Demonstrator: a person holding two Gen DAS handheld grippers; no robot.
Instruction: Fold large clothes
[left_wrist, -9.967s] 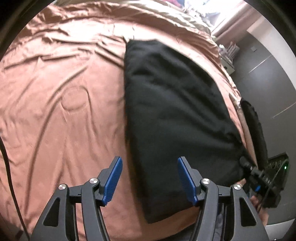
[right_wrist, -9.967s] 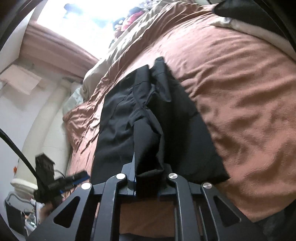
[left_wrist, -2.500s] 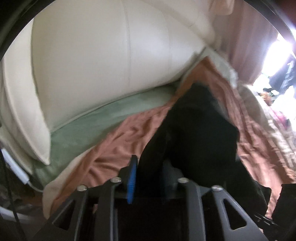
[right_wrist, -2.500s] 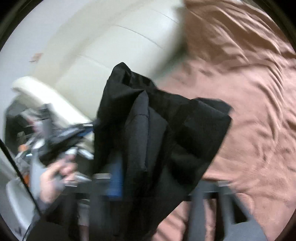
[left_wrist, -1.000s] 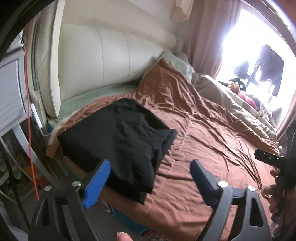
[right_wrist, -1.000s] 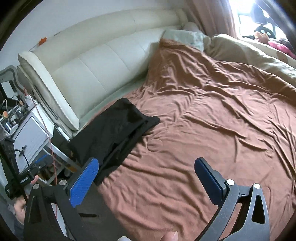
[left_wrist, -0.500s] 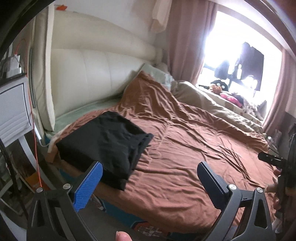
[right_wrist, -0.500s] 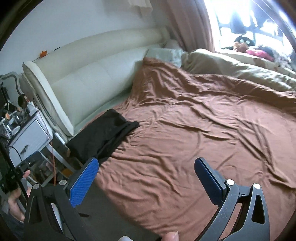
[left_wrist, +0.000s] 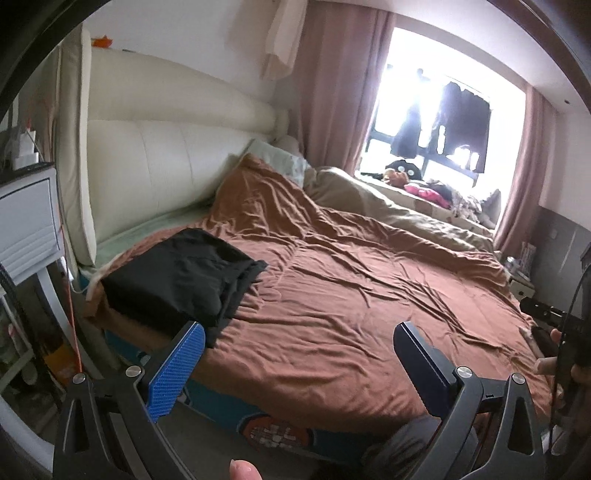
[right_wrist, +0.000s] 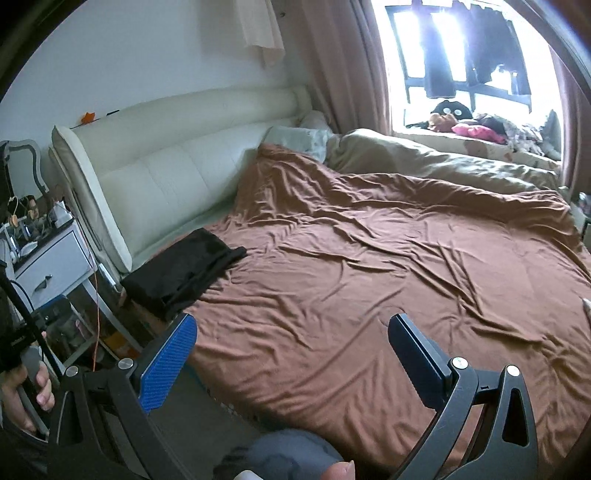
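A folded black garment (left_wrist: 181, 278) lies on the brown bedspread (left_wrist: 351, 302) at the bed's near left corner, by the cream headboard; the right wrist view shows the same black garment (right_wrist: 184, 271) further off. My left gripper (left_wrist: 297, 354) stands wide open well back from the bed, nothing between its blue-padded fingers. My right gripper (right_wrist: 291, 349) is equally wide open and empty, over the bed's near edge. Both are apart from the garment.
A white nightstand (right_wrist: 51, 266) with small items stands left of the bed. A cream padded headboard (left_wrist: 166, 173) runs along the left. An olive duvet (right_wrist: 443, 166) and clothes lie by the bright window (left_wrist: 443, 125). A hand holding the other gripper shows at right (left_wrist: 554, 350).
Both grippers have drawn back from the bed and swung right, so the black garment looks smaller and further left. More of the window and room shows. Both stay wide open.
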